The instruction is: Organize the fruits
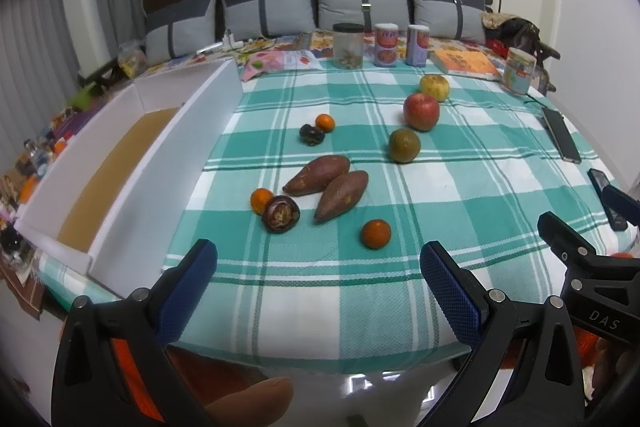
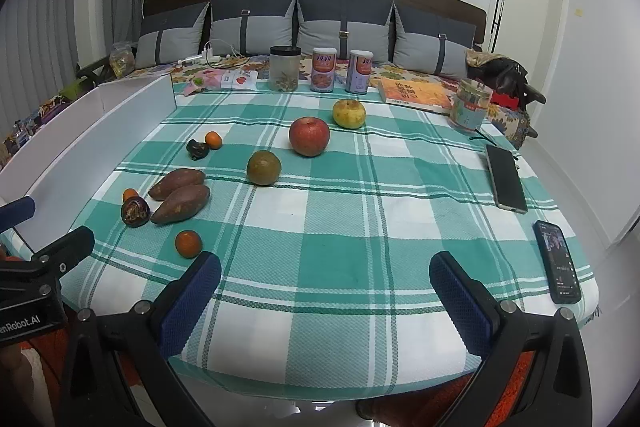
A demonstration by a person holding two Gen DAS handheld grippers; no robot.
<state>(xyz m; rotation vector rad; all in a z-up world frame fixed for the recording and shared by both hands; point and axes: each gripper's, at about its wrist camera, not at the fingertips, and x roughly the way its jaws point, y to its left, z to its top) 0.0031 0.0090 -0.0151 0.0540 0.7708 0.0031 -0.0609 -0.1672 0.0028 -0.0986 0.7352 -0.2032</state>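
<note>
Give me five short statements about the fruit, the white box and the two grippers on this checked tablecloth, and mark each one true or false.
1. Both the left gripper and the right gripper stand open and hold nothing. True.
2. The red apple lies inside the white box. False: it sits on the tablecloth; no fruit shows in the box.
3. The two sweet potatoes lie side by side. True.
4. The yellow apple lies nearer the grippers than the red apple. False: it lies farther back, towards the jars.
5. The white box stands along the cloth's left side. True.
</note>
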